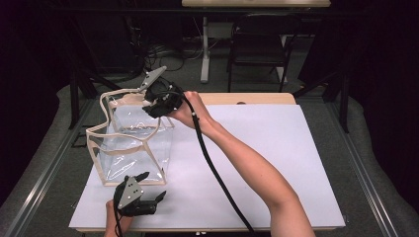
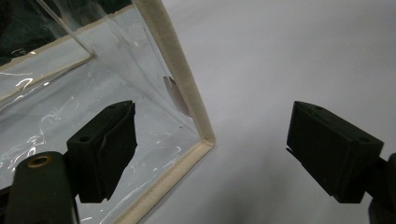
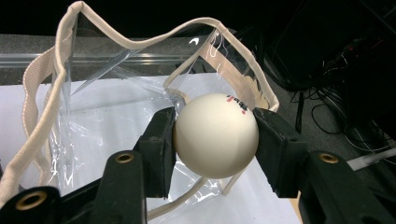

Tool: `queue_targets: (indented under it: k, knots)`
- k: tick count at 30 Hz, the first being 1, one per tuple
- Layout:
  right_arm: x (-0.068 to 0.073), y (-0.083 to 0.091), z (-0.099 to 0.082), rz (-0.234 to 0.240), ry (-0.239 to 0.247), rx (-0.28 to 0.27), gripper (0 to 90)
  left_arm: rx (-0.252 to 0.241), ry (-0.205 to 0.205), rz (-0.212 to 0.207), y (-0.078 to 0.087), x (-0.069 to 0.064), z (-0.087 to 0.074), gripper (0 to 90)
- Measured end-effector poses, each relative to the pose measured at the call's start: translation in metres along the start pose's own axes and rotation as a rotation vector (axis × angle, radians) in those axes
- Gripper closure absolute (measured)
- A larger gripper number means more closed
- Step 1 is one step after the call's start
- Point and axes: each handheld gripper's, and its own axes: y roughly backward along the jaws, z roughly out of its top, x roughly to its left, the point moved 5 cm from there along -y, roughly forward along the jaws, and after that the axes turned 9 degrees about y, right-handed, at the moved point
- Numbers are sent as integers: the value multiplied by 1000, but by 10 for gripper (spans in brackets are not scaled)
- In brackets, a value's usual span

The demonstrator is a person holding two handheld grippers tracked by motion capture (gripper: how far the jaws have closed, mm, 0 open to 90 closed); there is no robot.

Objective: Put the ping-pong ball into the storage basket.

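Note:
A clear plastic bag (image 1: 133,148) with cream fabric edging stands open on the white table sheet at the left. My right gripper (image 1: 159,104) hovers over the bag's far right rim, shut on a white ball (image 3: 215,134) with small red and black marks; the bag's open mouth (image 3: 140,84) lies just beyond the ball. My left gripper (image 1: 148,190) rests low at the table's front left, open and holding nothing. In the left gripper view the bag's near bottom corner (image 2: 205,140) sits between the spread jaws, apart from both pads.
The white sheet (image 1: 257,158) covers most of the wooden table. A black cable (image 1: 217,177) trails from the right gripper along the forearm. Beyond the table stand a dark chair (image 1: 259,44) and a desk leg (image 1: 204,49). Cables lie on the floor (image 3: 327,116).

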Motion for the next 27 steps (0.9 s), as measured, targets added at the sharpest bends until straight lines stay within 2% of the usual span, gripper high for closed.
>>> queue_targets:
  k: [27]
  knots:
    - [13, -13, 0, 49, 18, 51, 507, 2, -1, 1, 0, 0, 0, 160]
